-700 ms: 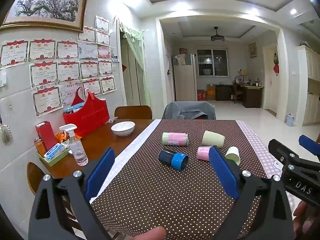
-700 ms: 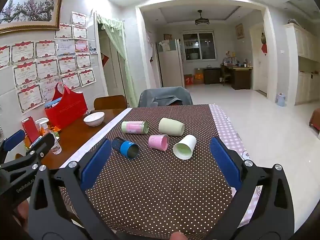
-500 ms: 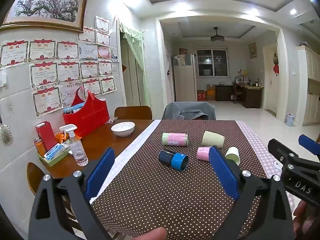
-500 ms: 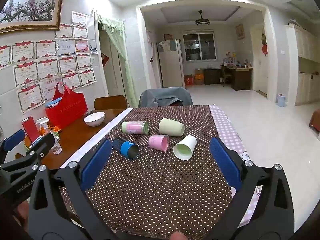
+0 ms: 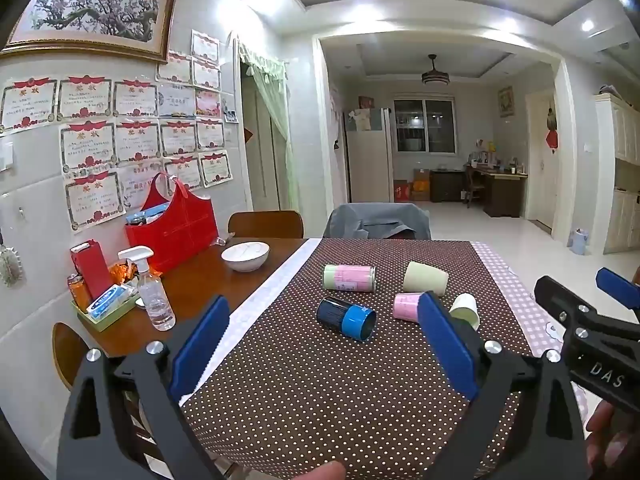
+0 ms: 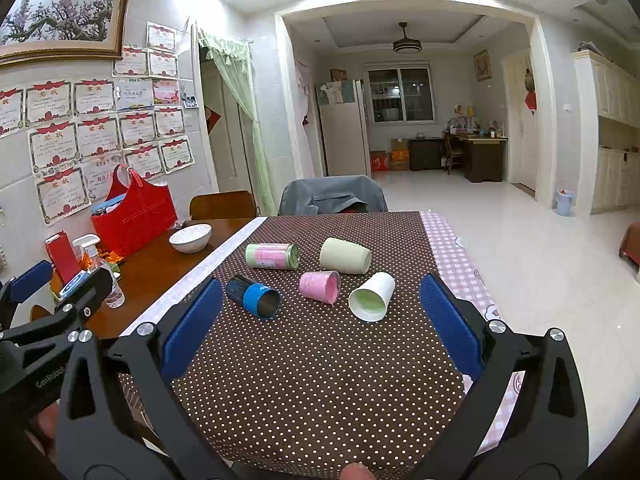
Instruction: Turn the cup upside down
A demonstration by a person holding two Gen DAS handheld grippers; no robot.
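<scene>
cups: five on their sides on the brown polka-dot tablecloth (image 6: 320, 380); glossy blue-banded black cup (image 6: 253, 297) nearest left claw (image 5: 320, 344)
claws: left claw, right claw (image 6: 320, 328) both spread wide, empty, short of cups

The left black two-finger gripper with blue pads (image 5: 324, 344) is held level, its jaws spread wide and empty. The right black two-finger gripper with blue pads (image 6: 320, 320) sits beside it, likewise wide apart, gripping nothing.
</scene>
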